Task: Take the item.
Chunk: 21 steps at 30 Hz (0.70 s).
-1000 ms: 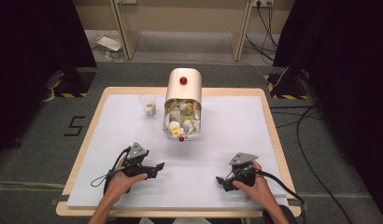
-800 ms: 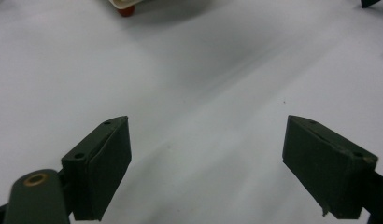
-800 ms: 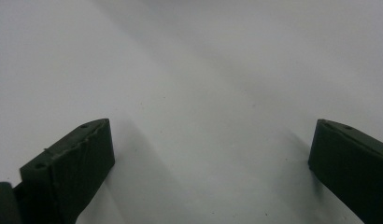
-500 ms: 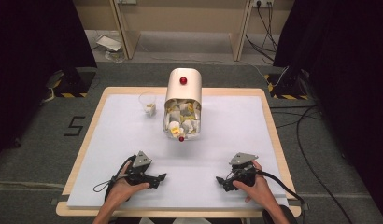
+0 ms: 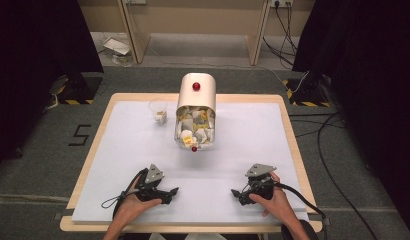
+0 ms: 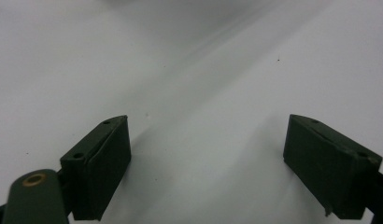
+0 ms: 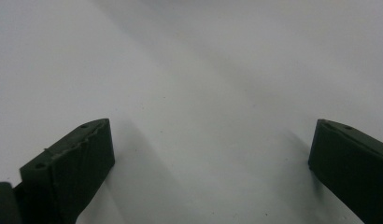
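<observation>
Both grippers rest low on the white table, jaws spread and empty.

Nearest the person, the left gripper (image 5: 169,192) and right gripper (image 5: 238,194) sit on the white table cover (image 5: 123,150), well apart, each held by a hand and pointing inward toward the other. Between and beyond them, at the table's far middle, lies the white dispenser box (image 5: 195,111) with a red knob (image 5: 196,86); its long axis runs away from the person, its open mouth facing them, showing white and yellow sachets (image 5: 195,131). Just left of it stands a clear plastic cup (image 5: 158,110). Through each gripper view, bare white surface lies between the parted jaws.
</observation>
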{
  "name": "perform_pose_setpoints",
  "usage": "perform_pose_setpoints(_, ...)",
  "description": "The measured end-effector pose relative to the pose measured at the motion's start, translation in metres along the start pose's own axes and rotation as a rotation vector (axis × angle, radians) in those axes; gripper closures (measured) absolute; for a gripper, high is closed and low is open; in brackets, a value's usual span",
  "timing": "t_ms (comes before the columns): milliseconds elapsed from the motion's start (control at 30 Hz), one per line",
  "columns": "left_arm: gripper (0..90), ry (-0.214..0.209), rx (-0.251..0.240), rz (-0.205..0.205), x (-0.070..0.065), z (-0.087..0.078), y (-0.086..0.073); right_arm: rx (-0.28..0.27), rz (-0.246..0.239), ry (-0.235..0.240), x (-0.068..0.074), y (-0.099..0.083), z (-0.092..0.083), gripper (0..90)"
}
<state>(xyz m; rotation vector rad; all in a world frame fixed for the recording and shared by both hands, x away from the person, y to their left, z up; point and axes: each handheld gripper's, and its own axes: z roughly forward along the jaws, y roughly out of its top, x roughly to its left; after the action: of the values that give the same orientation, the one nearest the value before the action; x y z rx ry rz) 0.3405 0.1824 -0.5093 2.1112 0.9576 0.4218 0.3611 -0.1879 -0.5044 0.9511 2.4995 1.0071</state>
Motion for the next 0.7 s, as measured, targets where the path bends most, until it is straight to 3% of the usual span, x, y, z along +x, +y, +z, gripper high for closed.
perform_pose_setpoints(700,13.6,-0.016,-0.002,-0.013,0.0017,0.0001,-0.0002,0.000,0.000,0.000,0.0000,0.0000,0.0000,0.9)
